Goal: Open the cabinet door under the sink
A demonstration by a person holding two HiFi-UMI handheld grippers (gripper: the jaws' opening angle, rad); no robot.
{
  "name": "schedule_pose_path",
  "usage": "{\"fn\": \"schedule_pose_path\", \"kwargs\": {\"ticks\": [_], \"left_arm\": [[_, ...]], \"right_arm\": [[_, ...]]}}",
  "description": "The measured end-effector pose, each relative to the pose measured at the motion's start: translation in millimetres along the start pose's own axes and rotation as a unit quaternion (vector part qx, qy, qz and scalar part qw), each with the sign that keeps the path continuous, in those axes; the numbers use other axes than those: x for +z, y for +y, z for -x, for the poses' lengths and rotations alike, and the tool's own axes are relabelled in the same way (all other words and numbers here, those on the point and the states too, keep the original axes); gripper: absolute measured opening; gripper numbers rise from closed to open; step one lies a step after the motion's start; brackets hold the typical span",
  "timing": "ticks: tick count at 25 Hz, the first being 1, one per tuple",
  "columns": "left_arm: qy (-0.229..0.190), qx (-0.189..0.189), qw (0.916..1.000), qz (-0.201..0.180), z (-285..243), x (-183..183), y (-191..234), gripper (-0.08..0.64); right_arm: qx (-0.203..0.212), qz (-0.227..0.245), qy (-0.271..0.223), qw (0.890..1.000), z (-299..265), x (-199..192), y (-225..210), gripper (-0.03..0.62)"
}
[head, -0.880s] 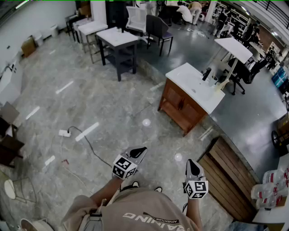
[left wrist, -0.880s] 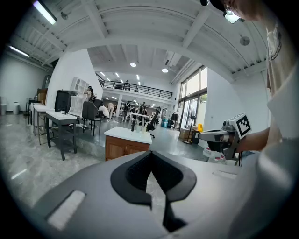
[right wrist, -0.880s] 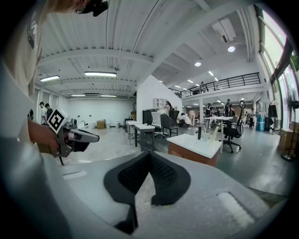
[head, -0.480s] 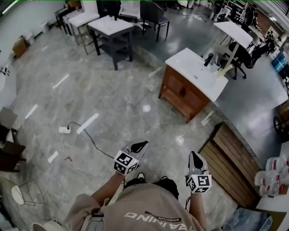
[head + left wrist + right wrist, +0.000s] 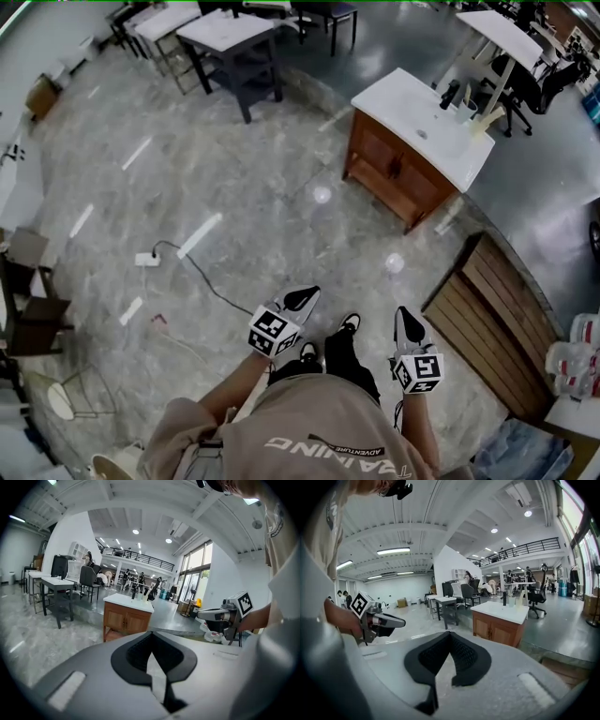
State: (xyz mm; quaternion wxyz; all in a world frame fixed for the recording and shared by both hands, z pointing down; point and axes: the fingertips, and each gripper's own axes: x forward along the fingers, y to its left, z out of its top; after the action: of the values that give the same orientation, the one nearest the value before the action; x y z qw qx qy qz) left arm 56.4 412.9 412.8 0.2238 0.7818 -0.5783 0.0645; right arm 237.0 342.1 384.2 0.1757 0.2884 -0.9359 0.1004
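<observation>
As the left gripper [image 5: 305, 298] and right gripper [image 5: 403, 315] hung shut and empty, the cabinet [image 5: 401, 180] stood well ahead of them. Its doors [image 5: 373, 159] were closed, with the sink [image 5: 422, 122] on top.

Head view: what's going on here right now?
A person holds a claw in each hand. The left claw and right claw are both shut and empty, pointed toward the cabinet across the floor. Neither has reached it. Its doors are closed, so opening has not begun.
</observation>
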Motion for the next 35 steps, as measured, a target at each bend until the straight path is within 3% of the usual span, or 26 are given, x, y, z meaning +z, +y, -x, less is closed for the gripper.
{"fn": "schedule_pose_path", "kwargs": {"ticks": [5,9,15,21,26,32,35], "left_arm": [[0.014,0.013,0.9998,-0.01,-36,39,11,0.015],[0.001,0.021,0.9994,-0.026,-77,80,19,0.015],[-0.033,0.057,0.9976,-0.022,-127,140,38,0.015],[-0.016,0.042,0.9987,-0.026,-154,143,44,0.015],[-0.013,0.049,0.9984,0.027,-160,142,88,0.015],[0.003,0.003,0.9995,0.03,-185,137,145,0.015],[-0.001,-0.043,0.9991,-0.001,-192,161,161,0.015]], "right_arm": [[0.021,-0.017,-0.022,0.999,-43,21,-37,0.002],[0.041,-0.031,-0.04,0.998,-74,39,-73,0.002],[0.067,0.002,-0.018,0.998,-108,39,-122,0.002],[0.072,0.026,-0.006,0.997,-137,44,-152,0.002],[0.06,0.012,0.01,0.998,-164,44,-158,0.002],[0.014,-0.006,-0.003,1.0,-206,68,-148,0.002],[-0.028,-0.032,-0.036,0.998,-216,104,-147,0.002]]}}
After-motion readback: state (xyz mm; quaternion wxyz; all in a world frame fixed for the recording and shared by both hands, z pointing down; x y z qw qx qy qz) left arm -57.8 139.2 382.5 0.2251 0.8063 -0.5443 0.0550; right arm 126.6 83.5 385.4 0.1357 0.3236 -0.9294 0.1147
